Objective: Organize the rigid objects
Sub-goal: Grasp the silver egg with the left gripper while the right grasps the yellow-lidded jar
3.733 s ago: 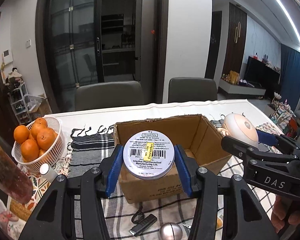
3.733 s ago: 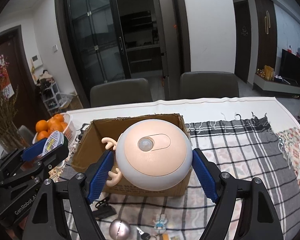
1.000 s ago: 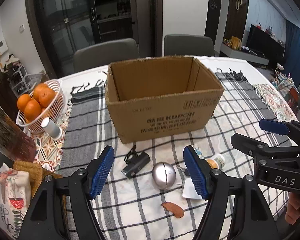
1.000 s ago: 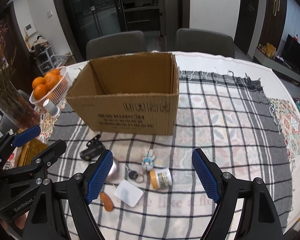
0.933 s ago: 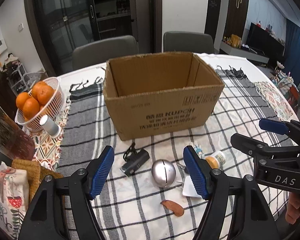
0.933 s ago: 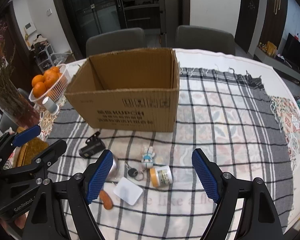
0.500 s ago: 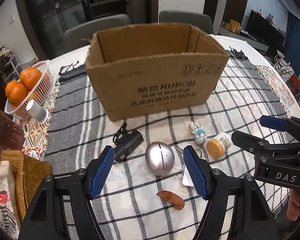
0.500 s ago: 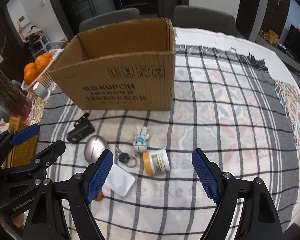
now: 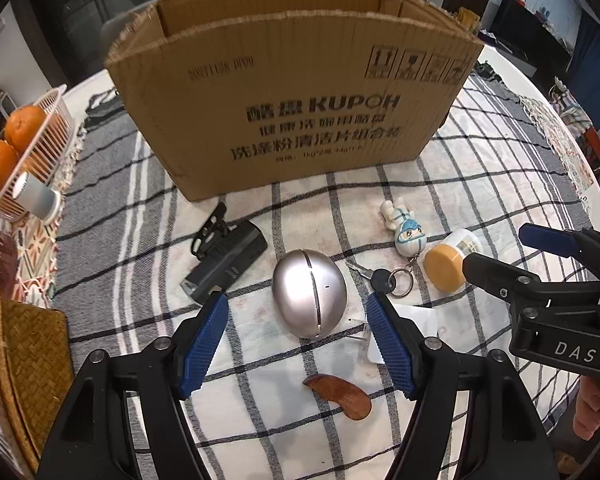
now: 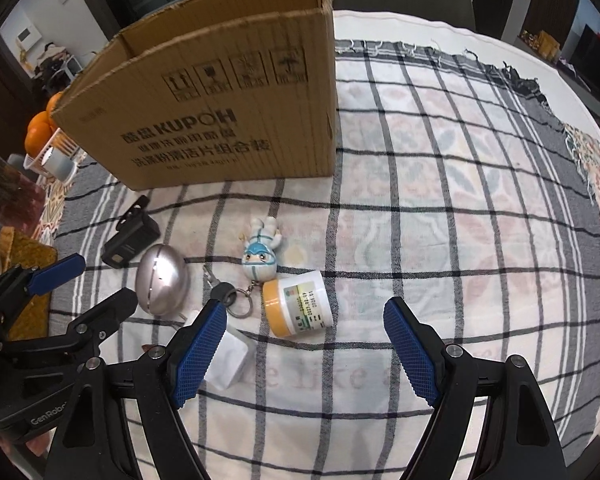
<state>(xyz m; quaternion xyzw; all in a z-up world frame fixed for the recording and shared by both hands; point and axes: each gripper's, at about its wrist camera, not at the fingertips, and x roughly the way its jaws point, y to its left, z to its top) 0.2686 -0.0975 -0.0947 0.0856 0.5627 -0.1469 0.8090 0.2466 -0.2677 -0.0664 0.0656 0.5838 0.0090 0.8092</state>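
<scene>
An open cardboard box (image 9: 292, 112) (image 10: 220, 120) stands on the checked cloth. In front of it lie a silver egg-shaped case (image 9: 309, 292) (image 10: 162, 280), a black device (image 9: 226, 258) (image 10: 130, 242), a small figurine keychain with a key (image 9: 406, 232) (image 10: 260, 254), a white jar with a yellow lid (image 9: 450, 260) (image 10: 298, 304), a white card (image 10: 226, 360) and a brown curved piece (image 9: 338, 396). My left gripper (image 9: 298, 338) is open and empty, just short of the silver case. My right gripper (image 10: 302, 350) is open and empty, just short of the jar.
A white basket of oranges (image 9: 18, 148) and a small grey cylinder (image 9: 34, 200) sit at the left. A woven mat (image 9: 28, 360) lies at the near left. Chairs stand behind the table. The cloth (image 10: 480, 200) right of the box is bare.
Both grippers held a tin and a round night light over the box 3.7 s ago; both are now open and empty. In the last second they have dropped toward the loose items.
</scene>
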